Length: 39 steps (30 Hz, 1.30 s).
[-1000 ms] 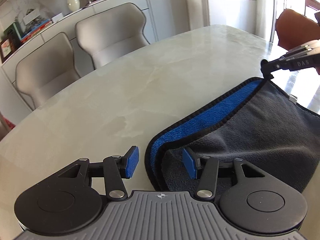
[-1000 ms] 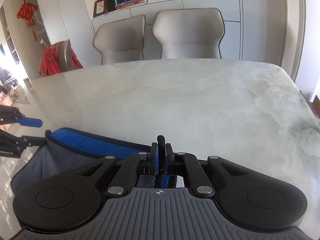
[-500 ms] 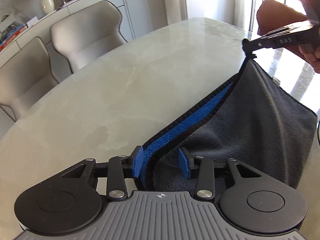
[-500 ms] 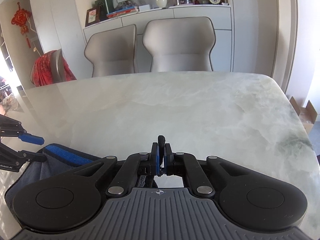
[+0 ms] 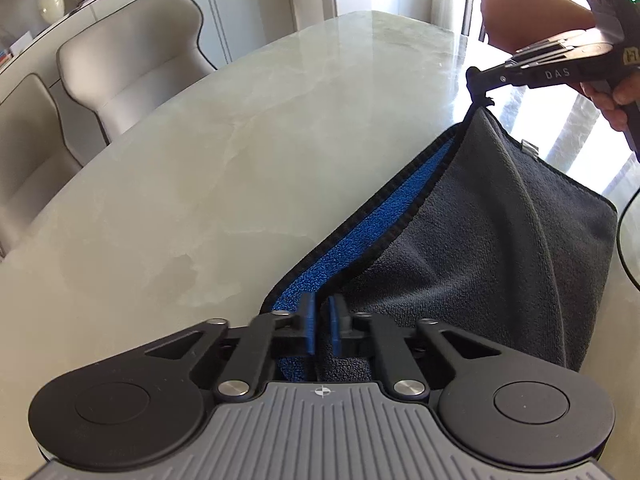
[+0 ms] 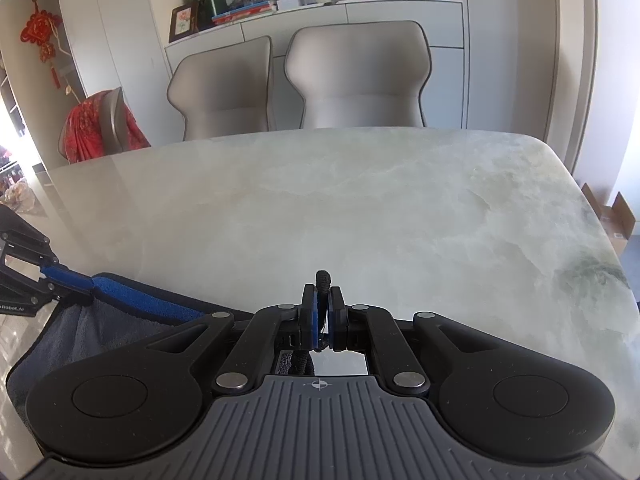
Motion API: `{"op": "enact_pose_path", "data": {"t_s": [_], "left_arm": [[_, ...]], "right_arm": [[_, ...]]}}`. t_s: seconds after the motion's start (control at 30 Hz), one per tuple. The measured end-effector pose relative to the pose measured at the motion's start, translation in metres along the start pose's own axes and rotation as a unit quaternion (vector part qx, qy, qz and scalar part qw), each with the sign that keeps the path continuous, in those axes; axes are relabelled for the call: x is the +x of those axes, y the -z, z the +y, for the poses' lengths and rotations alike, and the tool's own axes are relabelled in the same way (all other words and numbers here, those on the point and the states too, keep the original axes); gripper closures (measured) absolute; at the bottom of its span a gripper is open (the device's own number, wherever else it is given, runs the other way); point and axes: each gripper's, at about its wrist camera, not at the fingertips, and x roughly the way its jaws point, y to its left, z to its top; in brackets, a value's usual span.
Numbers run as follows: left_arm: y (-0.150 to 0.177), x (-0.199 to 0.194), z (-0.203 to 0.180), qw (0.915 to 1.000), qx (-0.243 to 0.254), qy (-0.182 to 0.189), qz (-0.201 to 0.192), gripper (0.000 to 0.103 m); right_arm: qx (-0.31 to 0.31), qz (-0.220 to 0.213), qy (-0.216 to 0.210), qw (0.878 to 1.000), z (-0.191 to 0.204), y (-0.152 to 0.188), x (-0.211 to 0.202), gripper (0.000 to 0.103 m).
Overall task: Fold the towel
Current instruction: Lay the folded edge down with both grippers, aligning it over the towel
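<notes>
With both corners pinched, we've got the towel (image 5: 480, 248) strung between our two tools over the near edge of the tabletop (image 5: 224, 168), gray face toward us, blue face showing along the top hem.

Left gripper (image 5: 320, 330): fingers nearly pressed together on the near corner, hem running between the blue pads (image 5: 307, 328). We read that as a firm pinch, cloth bunched just behind the tips.

Middle: the top hem runs fairly taut from one corner to the other, and the gray body drapes below it in soft folds. Whether the bottom edge rests on the tabletop, we can't tell.

Right gripper (image 6: 322, 316): fingers clamped on the far corner, a black nub of hem sticking out past the tips. From the left wrist view it holds that corner higher than ours.

Handling, our judgement: light, limp microfiber with no stiffness, so it sags wherever unsupported. The plush pile should grip the pads well. The bound hem at the corners is the best hold, since it's thicker and less likely to slide out.
</notes>
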Motion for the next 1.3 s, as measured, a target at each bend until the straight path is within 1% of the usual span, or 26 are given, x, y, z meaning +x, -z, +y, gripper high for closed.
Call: {"op": "enact_pose_path", "data": {"t_s": [0.07,0.13,0.2,0.27,0.37,0.43,0.47,0.57,0.6,0.67,0.73,0.8,0.83,0.93,1.0,1.03,1.07,1.2,1.23,1.3], "left_arm": [[-0.001,-0.001,0.0,0.9998,-0.003,-0.018,0.006,0.103],[0.0,-0.004,0.007,0.9991,-0.031,-0.029,0.004,0.103],[0.002,-0.008,0.015,0.9984,-0.054,-0.013,-0.009,0.103],[0.003,-0.011,0.016,0.9985,-0.049,0.005,-0.024,0.103],[0.003,-0.009,0.012,0.9986,-0.026,0.026,-0.039,0.102],[0.002,-0.004,0.013,0.9983,-0.016,0.039,-0.039,0.1],[0.001,-0.002,0.013,0.9982,-0.012,0.044,-0.038,0.096],[-0.004,0.009,0.01,0.9977,0.024,0.054,-0.032,0.094],[-0.005,0.012,0.008,0.9974,0.037,0.054,-0.029,0.092],[-0.007,0.015,0.003,0.9966,0.065,0.045,-0.022,0.083],[-0.009,0.019,-0.001,0.9948,0.094,0.037,-0.014,0.078],[-0.012,0.023,-0.005,0.9916,0.125,0.03,-0.006,0.075],[-0.013,0.023,-0.006,0.9909,0.131,0.031,-0.004,0.073],[-0.018,0.023,-0.007,0.9903,0.133,0.042,0.003,0.073],[-0.018,0.023,-0.005,0.9906,0.127,0.051,0.007,0.079],[-0.018,0.023,-0.003,0.9909,0.12,0.06,0.011,0.083],[-0.018,0.024,-0.001,0.9912,0.113,0.067,0.014,0.084],[-0.019,0.024,0.0,0.9917,0.104,0.073,0.02,0.084],[-0.019,0.023,0.0,0.9916,0.104,0.073,0.021,0.086],[-0.019,0.022,-0.002,0.9916,0.105,0.072,0.024,0.095]], "right_arm": [[-0.001,-0.003,0.0,1.0,0.001,0.0,-0.002,0.097],[-0.004,-0.006,-0.001,1.0,0.002,0.0,-0.004,0.097],[-0.006,-0.008,-0.002,1.0,0.003,-0.001,-0.006,0.097],[-0.007,-0.007,-0.004,1.0,0.004,-0.002,-0.005,0.097],[-0.007,-0.004,-0.007,1.0,0.004,-0.002,-0.004,0.097],[-0.007,-0.004,-0.008,1.0,0.004,-0.002,-0.004,0.097],[-0.007,-0.003,-0.009,1.0,0.004,-0.001,-0.004,0.097],[-0.007,0.001,-0.011,1.0,0.002,-0.001,-0.004,0.097],[-0.007,0.002,-0.011,1.0,0.001,-0.001,-0.005,0.097],[-0.007,0.004,-0.012,1.0,0.0,-0.001,-0.005,0.097],[-0.007,0.006,-0.011,1.0,-0.001,-0.001,-0.005,0.097],[-0.007,0.009,-0.012,1.0,-0.001,0.0,-0.005,0.096],[-0.007,0.009,-0.011,1.0,-0.001,0.0,-0.004,0.096],[-0.005,0.01,-0.01,1.0,-0.001,0.002,-0.004,0.096],[-0.005,0.01,-0.011,1.0,-0.002,0.002,-0.003,0.096],[-0.005,0.01,-0.011,1.0,-0.002,0.002,-0.003,0.096],[-0.005,0.011,-0.011,1.0,-0.002,0.002,-0.003,0.096],[-0.006,0.012,-0.012,1.0,-0.002,0.001,-0.002,0.096],[-0.006,0.012,-0.012,1.0,-0.002,0.001,-0.002,0.096],[-0.007,0.01,-0.012,1.0,-0.003,0.001,-0.003,0.096]]}}
